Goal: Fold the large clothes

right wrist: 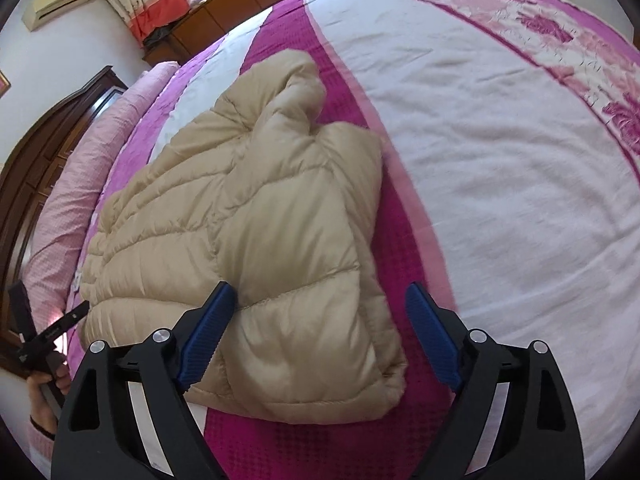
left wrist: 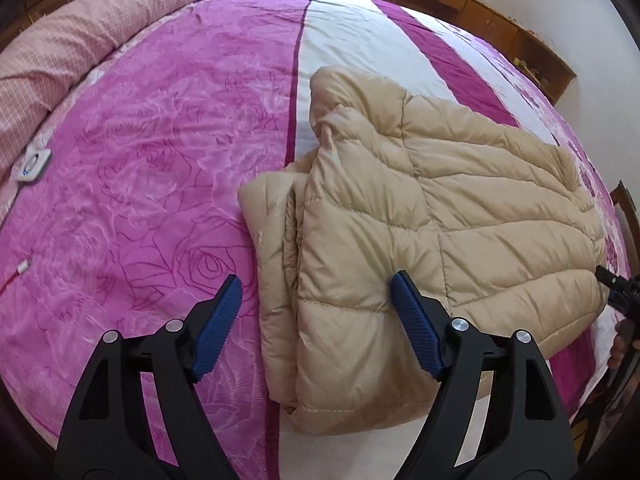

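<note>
nearest, the left gripper [left wrist: 316, 320] stands wide with nothing pinched, poised over the near left edge of the beige puffer jacket [left wrist: 420, 216]. the right gripper [right wrist: 320, 328] gapes too, empty, over the jacket's near right corner. the jacket lies folded in a thick bundle on the bed [left wrist: 140, 140], over the white and magenta stripes. it looks light, soft and springy, with a slick shell; layers may slide or puff open. best pinched deep at the stitched near hem. beyond lies a pink bolster [left wrist: 100, 28].
</note>
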The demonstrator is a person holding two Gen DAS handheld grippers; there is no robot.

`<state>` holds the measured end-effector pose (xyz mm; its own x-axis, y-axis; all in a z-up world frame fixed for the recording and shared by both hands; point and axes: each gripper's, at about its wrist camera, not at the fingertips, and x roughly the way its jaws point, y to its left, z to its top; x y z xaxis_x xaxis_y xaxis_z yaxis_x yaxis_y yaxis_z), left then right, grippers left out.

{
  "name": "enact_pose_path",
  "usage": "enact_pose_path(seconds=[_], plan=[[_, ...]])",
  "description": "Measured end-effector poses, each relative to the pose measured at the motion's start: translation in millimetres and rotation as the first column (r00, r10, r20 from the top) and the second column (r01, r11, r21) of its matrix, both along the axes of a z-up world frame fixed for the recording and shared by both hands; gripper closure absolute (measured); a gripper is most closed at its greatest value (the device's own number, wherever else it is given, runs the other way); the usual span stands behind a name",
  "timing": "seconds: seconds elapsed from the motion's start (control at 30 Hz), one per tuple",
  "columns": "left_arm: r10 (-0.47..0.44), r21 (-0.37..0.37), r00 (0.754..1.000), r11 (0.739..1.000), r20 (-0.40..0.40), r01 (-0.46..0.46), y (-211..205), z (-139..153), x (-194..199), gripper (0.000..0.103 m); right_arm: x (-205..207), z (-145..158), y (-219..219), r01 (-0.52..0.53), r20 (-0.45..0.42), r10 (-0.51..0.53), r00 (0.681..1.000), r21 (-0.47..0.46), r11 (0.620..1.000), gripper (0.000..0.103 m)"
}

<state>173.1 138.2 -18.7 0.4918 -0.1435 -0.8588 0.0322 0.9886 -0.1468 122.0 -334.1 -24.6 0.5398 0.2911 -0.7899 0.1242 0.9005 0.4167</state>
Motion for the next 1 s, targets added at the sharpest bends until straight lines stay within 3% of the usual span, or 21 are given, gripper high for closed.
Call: enact_pose_path(seconds=[0.2,0.3,0.37,0.4,0.43,0.47,0.5,0.57,0.67,1.0], plan=[[0.015,-0.095,1.0,0.995,-0.026,-0.017,6,-12,5,0.026,9,-14,3,-0.009,-0.022,0.011,1.0,0.094,0.996,0.017],[0.021,-0.189,0.999,0.982,-0.047,-0.03,12,-19,8,0.027,14,-18,2,-0.016,-0.025,0.02,0.999,0.148,0.989,0.016],[0.021,-0.238,0.998,0.971,-0.056,-0.034,14,-22,8,0.035,17,-21,1,-0.018,-0.027,0.023,0.999,0.192,0.981,0.018],[0.021,-0.254,0.998,0.967,-0.057,-0.035,13,-23,8,0.039,18,-20,0,-0.016,-0.028,0.022,0.999,0.201,0.979,0.023],[0.02,-0.277,0.998,0.96,-0.058,-0.035,14,-24,7,0.051,18,-20,-2,-0.015,-0.031,0.022,0.999,0.213,0.977,0.027],[0.021,-0.304,0.998,0.952,-0.058,-0.037,14,-24,6,0.062,17,-20,-3,-0.018,-0.027,0.025,0.999,0.226,0.974,0.036],[0.024,-0.325,0.998,0.945,-0.063,-0.043,15,-24,5,0.067,16,-18,-4,-0.022,-0.02,0.027,0.999,0.234,0.972,0.047],[0.017,-0.321,0.996,0.946,-0.084,-0.043,11,-20,4,0.08,10,-9,-9,-0.034,0.007,0.033,0.999,0.26,0.965,0.062],[-0.003,-0.293,0.997,0.956,-0.083,-0.021,3,-6,-2,0.084,0,10,-9,-0.05,0.05,0.039,0.998,0.227,0.973,0.075],[-0.089,-0.262,0.985,0.964,-0.146,0.048,-30,16,-62,0.084,-57,35,-32,-0.033,0.0,0.034,0.999,0.176,0.984,0.078]])
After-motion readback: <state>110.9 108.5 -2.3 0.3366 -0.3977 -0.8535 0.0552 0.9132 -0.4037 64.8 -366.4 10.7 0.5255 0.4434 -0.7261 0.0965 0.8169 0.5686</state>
